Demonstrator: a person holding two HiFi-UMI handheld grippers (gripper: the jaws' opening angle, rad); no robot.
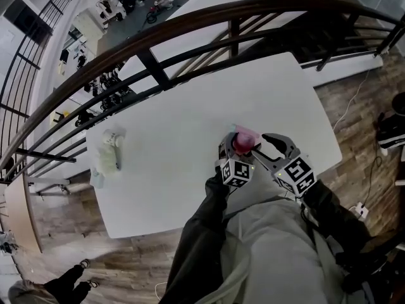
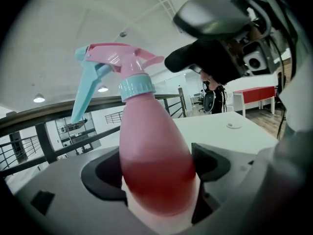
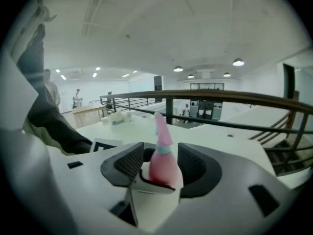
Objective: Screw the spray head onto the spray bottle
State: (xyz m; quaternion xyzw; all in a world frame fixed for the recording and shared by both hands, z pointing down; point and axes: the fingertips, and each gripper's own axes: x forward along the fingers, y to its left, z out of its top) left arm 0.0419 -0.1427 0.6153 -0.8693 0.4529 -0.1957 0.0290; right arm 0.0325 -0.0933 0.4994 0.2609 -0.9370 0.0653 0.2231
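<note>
The pink spray bottle point(image 1: 243, 141) stands upright near the front edge of the white table point(image 1: 190, 113). A pink spray head point(image 2: 115, 62) with a pale blue trigger sits on its neck over a teal collar point(image 2: 136, 87). My left gripper point(image 1: 235, 149) is shut on the bottle's body point(image 2: 154, 151), with a pad pressing on each side. My right gripper point(image 1: 264, 145) is just right of the bottle and open. In the right gripper view the bottle point(image 3: 164, 168) shows between its jaws with gaps at both sides. In the left gripper view the right gripper point(image 2: 220, 33) hangs clear of the spray head.
A pale bottle-like object point(image 1: 111, 149) lies at the table's far left. A dark curved railing point(image 1: 190, 24) runs along the table's far side. Wooden floor with cables point(image 1: 361, 208) lies to the right. The person's legs are under the table's near edge.
</note>
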